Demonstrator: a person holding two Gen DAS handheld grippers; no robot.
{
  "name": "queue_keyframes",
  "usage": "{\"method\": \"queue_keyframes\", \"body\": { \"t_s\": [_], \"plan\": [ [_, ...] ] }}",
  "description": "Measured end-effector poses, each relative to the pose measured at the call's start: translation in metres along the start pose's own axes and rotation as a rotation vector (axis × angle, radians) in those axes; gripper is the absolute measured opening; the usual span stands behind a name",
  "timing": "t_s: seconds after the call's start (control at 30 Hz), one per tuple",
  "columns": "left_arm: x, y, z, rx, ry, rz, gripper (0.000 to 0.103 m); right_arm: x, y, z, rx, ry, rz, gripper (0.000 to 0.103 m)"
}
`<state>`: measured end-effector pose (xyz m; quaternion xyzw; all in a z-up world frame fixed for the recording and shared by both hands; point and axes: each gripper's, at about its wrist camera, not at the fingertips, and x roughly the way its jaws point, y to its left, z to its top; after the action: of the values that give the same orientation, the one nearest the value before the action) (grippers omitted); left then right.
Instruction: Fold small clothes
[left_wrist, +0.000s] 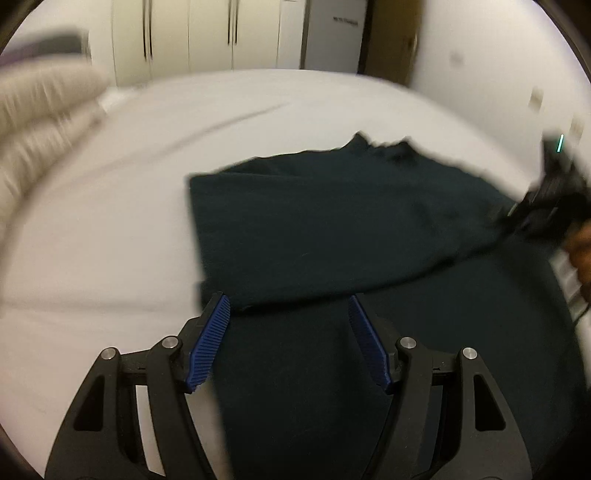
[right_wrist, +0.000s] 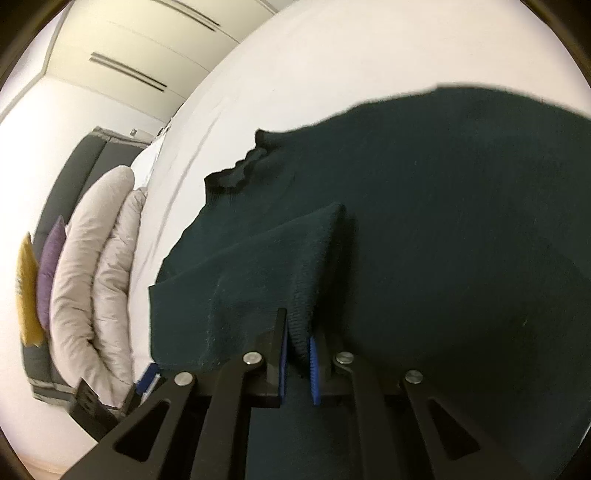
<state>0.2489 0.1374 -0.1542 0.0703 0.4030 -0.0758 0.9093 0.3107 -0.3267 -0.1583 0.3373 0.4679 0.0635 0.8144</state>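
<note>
We see, left to right: pillows (right_wrist: 92, 277) at the bed's (left_wrist: 110, 221) edge; our left claw (left_wrist: 290, 308) spread wide over the dark green garment (left_wrist: 332, 229); our right claw (right_wrist: 297, 332) pinching its folded sleeve (right_wrist: 258, 266).

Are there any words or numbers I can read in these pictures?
None can be read.
Grey panel behind the bed: a small dark line of letters, too blurred to read.
Dark green sweater, left tool and right tool: no writing shows.
</note>
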Motion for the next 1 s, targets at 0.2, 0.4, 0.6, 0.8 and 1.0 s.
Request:
{"method": "queue_keyframes", "body": {
  "t_s": [0.2,0.4,0.6,0.8,1.0],
  "plan": [
    [-0.006,-0.018,-0.017,0.288,-0.069,0.287,0.066,-0.003,0.003,0.001,0.026,-0.014,0.035,0.011],
    [0.019,-0.055,-0.035,0.521,-0.089,0.452,0.066,-0.006,0.005,0.002,0.030,-0.026,0.061,0.011],
    [0.033,-0.041,-0.026,0.473,-0.117,0.591,0.078,-0.005,0.003,-0.001,0.043,-0.036,0.063,0.011],
    [0.031,-0.010,-0.018,0.336,-0.090,0.648,0.086,-0.009,0.000,-0.006,0.062,-0.055,0.057,0.011],
    [0.019,0.014,-0.019,0.198,-0.036,0.612,0.087,-0.006,-0.002,-0.011,0.058,-0.044,0.020,0.011]
  ]
}}
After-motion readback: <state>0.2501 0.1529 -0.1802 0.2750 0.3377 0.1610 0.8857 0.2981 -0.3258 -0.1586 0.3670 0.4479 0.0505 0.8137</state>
